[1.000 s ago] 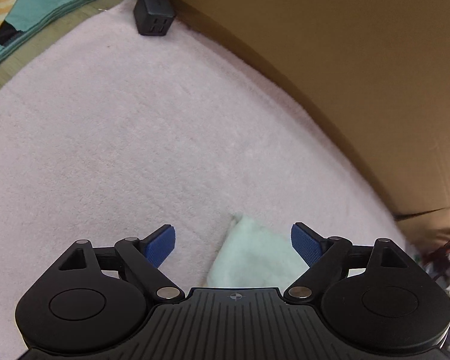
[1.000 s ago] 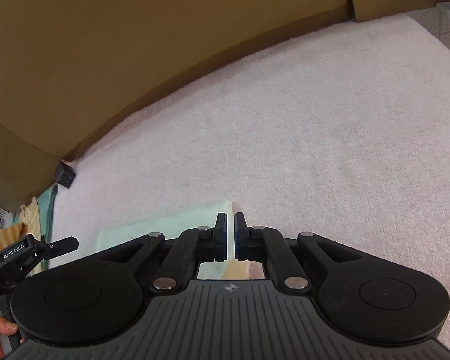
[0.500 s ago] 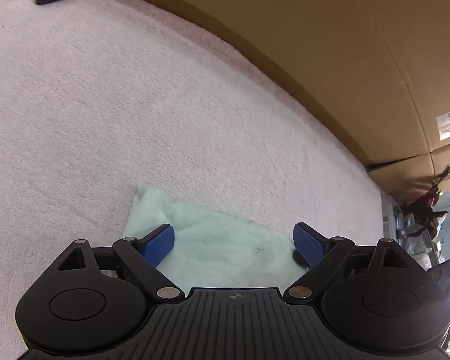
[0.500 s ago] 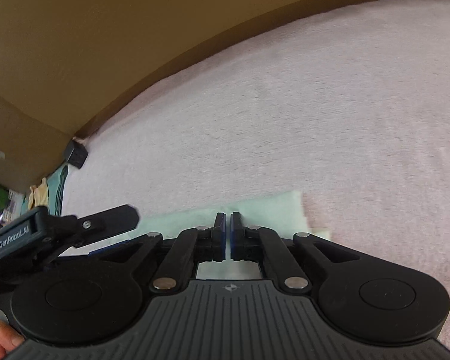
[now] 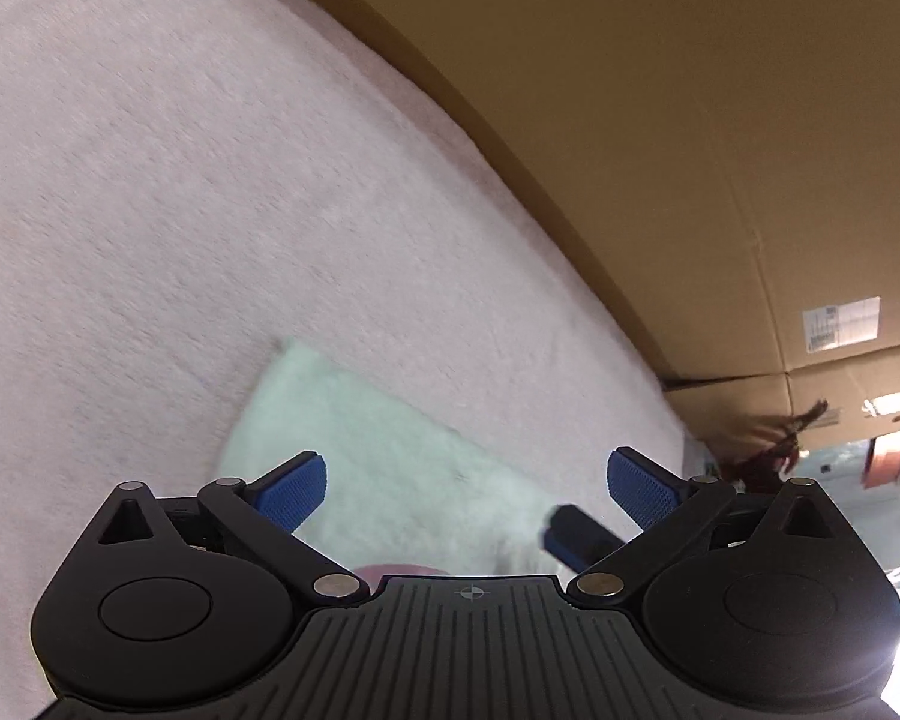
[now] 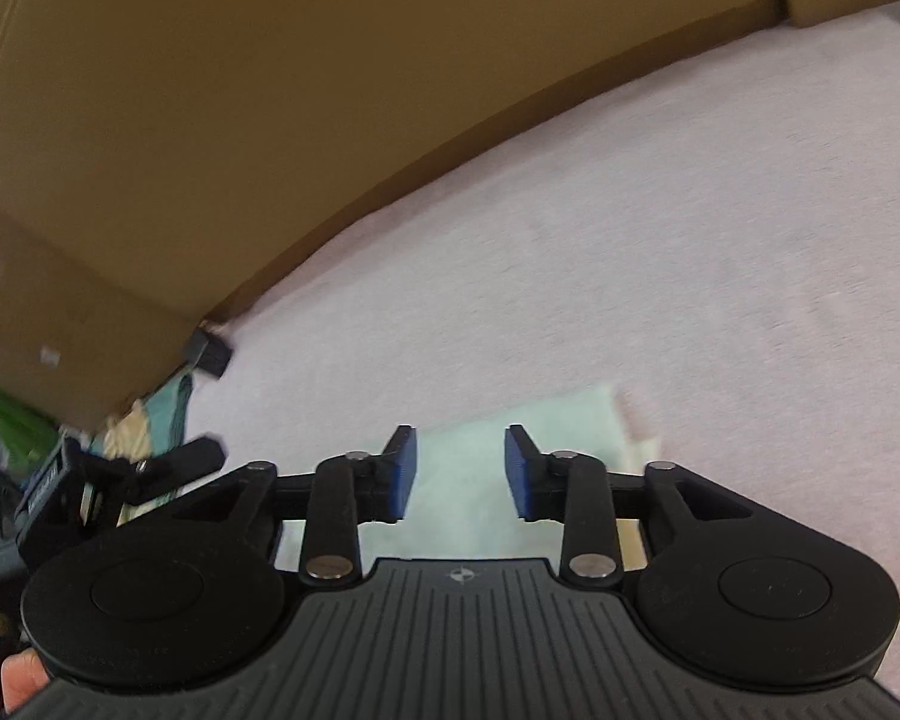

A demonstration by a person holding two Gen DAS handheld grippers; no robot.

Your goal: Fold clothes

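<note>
Mint-green cloth (image 5: 390, 468) lies flat on the pale pink fleece blanket (image 5: 180, 210), folded into a roughly rectangular pad with one corner pointing away from both cameras; in the right wrist view a cream-coloured layer shows at its right edge, and the same cloth (image 6: 510, 456) fills the lower centre of that frame. Left gripper (image 5: 468, 486) hangs above the near part of the cloth with its blue pads spread to full width; its jaws have just been opening, and nothing is pinched between them. Right gripper (image 6: 461, 468) sits over the cloth's near edge with a clear gap between its pads; its jaws have just been opening from a pressed-together position, and the pads do not press on the fabric seen between them. One finger tip of the right gripper appears in the left wrist view at the cloth's right side. Brown cardboard wall (image 5: 660, 120) borders the blanket on the far side of the cloth. Small black cube (image 6: 209, 354) stands at the foot of that wall, well apart from the cloth. Beyond the cube, folded teal and yellow fabrics (image 6: 162, 414) lie off the blanket's edge.
</note>
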